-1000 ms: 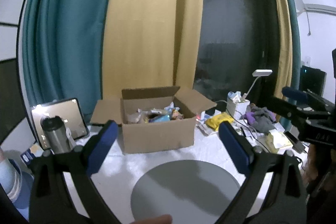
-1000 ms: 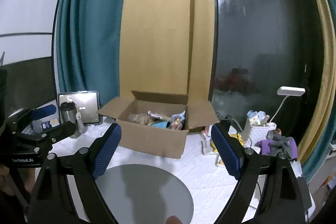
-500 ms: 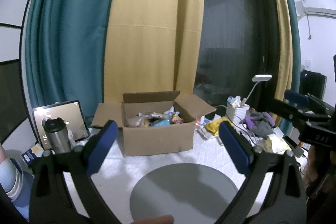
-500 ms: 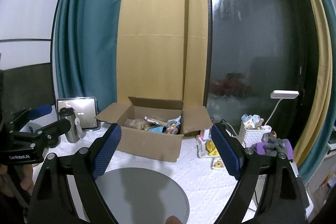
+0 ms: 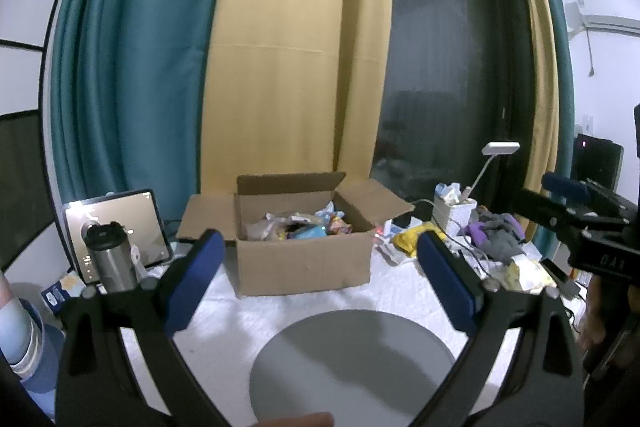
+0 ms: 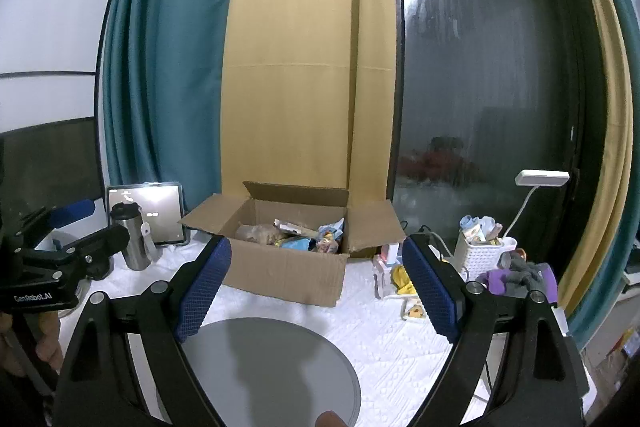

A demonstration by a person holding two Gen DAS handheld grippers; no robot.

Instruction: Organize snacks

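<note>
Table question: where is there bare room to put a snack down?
The grey round mat in front of the cardboard box is bare, as is the white cloth to its right. It is crowded by the white basket and lamp, and around the steel flask and tablet.

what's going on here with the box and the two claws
A person holds a two-finger claw in each hand over a white-covered table. Both the left claw and the right claw are open and empty, and neither touches anything. Ahead sits an open brown cardboard box full of mixed snack packets, with a bare round grey plate in front of it. No snack has been taken out yet.
</note>
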